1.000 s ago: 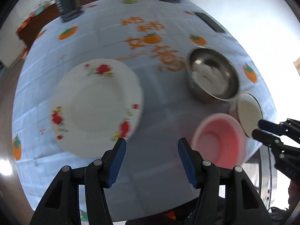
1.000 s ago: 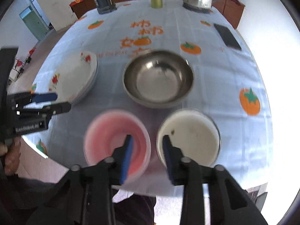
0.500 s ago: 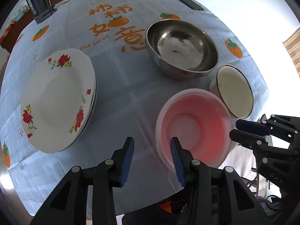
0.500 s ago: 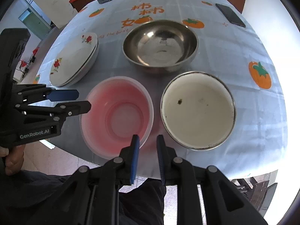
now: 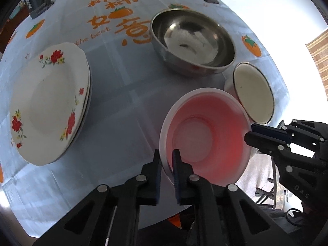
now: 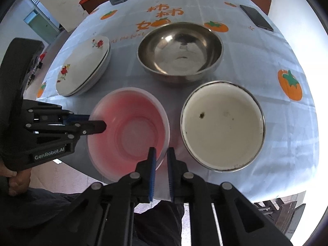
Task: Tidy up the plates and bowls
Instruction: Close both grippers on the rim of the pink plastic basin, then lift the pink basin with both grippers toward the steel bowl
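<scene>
**Pink bowl pinched at two rim points near the table edge**

The translucent pink plastic bowl is seen at the near edge of the table, just beside the white enamel bowl and in front of the stainless steel bowl. Its rim is clamped by the left gripper and, on the opposite side, by the right gripper, both sets of jaws being closed on the thin wall.

A slip is judged the main risk: the rim is thin and probably flexible (plastic of this kind bows easily), so it could be deformed and released if the two grips are pulled unevenly. A knock against the enamel bowl could also be caused by a sideways lift. The stacked floral plates are well apart and unlikely to be disturbed.
</scene>
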Demonstrator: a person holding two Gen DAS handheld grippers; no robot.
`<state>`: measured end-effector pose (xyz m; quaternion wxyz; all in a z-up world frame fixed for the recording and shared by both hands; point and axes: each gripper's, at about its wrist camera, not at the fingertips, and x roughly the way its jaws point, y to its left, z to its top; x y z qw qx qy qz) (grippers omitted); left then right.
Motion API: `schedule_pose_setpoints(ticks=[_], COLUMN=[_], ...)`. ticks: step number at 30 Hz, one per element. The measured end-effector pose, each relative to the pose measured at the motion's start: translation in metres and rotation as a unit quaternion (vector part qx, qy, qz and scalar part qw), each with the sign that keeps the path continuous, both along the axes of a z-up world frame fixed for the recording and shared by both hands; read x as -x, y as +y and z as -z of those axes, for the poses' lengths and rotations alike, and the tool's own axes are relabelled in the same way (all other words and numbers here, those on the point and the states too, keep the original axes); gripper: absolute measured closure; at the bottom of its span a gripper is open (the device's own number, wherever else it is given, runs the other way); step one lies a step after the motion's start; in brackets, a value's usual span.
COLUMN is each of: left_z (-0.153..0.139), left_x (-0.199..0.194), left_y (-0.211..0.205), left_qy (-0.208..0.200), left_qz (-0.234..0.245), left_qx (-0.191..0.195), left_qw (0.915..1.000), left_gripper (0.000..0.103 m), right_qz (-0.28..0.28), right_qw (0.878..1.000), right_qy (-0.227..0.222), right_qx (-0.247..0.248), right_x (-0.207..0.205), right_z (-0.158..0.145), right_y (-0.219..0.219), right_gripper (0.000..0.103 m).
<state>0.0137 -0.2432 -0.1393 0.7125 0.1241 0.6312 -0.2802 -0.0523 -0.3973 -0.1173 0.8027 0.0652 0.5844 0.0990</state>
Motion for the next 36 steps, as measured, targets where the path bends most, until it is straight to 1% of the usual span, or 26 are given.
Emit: schedule_pose_setpoints(ticks=[4,10,18,25,28,36], left_z=[-0.004,-0.022,-0.043,-0.065,-0.069,-0.080], left_x=[-0.001,-0.003,-0.014,-0.024,-0.030,-0.043], left_y=[0.002,0.005,0.009,-0.001,-0.006,-0.022], left_qy=[0.000,-0.028,-0.048,-0.060,-0.060,-0.081], left_qz=[-0.003,-0.004,-0.010,-0.015,-0.015,-0.009], left_qx=[0.001,0.006,0.018,0.031,0.034,0.028], left_qw=[1.0000,0.9996,0.9986,0.9976,0.9975,0.9963], left_gripper=[0.092,0.093,0.093,0.093,0.093,0.093], right_qz=[0.000,-0.002,-0.001,0.007,0.012,0.018], right_qw=[1.000,1.000,0.999,0.998,0.998,0.996], right_qy=[-0.002,-0.015,-0.037,-0.059,-0.067,-0.084], right_qx=[-0.003,-0.005,-0.009,-0.011,-0.009,-0.002], right_x=[-0.001,-0.004,-0.012,-0.021,-0.026,-0.038], right_z=[-0.003,-0.014,-0.033,-0.051,-0.057,-0.069], right_y=[-0.002,-0.002,-0.003,-0.009,-0.013,-0.022], right_gripper=[0.094,0.094,0.094,0.095,0.095,0.094])
